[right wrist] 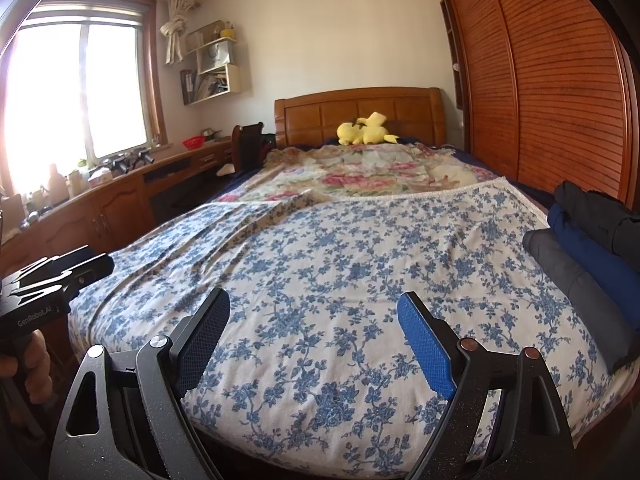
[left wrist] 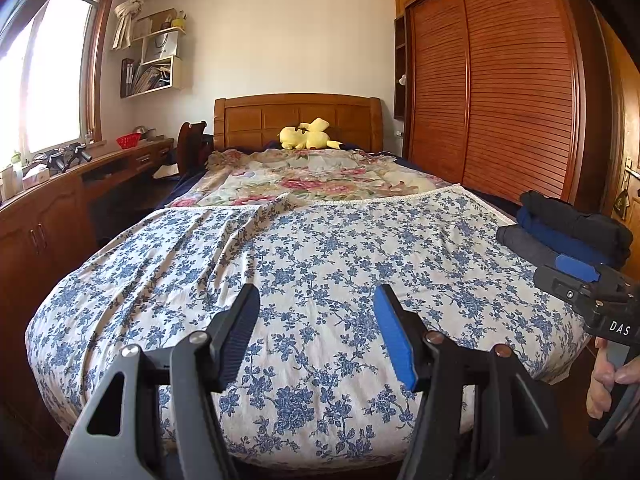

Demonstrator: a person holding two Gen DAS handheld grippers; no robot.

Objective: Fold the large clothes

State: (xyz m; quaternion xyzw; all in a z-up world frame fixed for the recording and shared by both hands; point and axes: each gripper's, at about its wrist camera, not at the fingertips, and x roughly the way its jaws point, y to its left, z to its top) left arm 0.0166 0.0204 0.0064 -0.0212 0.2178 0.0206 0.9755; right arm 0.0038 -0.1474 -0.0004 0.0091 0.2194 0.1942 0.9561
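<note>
A pile of folded dark clothes, black over blue over grey, [left wrist: 568,232] [right wrist: 588,248] lies at the right edge of the bed. The bed carries a white sheet with blue flowers [left wrist: 320,264] [right wrist: 340,260]. My left gripper [left wrist: 318,296] hovers above the foot of the bed, open, with nothing between its fingers. My right gripper [right wrist: 316,304] hovers beside it, open wider and empty too. In the left wrist view the right gripper [left wrist: 580,280] shows at the right edge, held by a hand [left wrist: 608,380]. The left gripper [right wrist: 60,276] shows at the left edge of the right wrist view.
A pink floral quilt [left wrist: 312,176] covers the far half of the bed, with a yellow plush toy [left wrist: 308,136] by the wooden headboard. A slatted wooden wardrobe [left wrist: 500,92] runs along the right. A long wooden desk [left wrist: 80,184] with clutter stands under the window at left.
</note>
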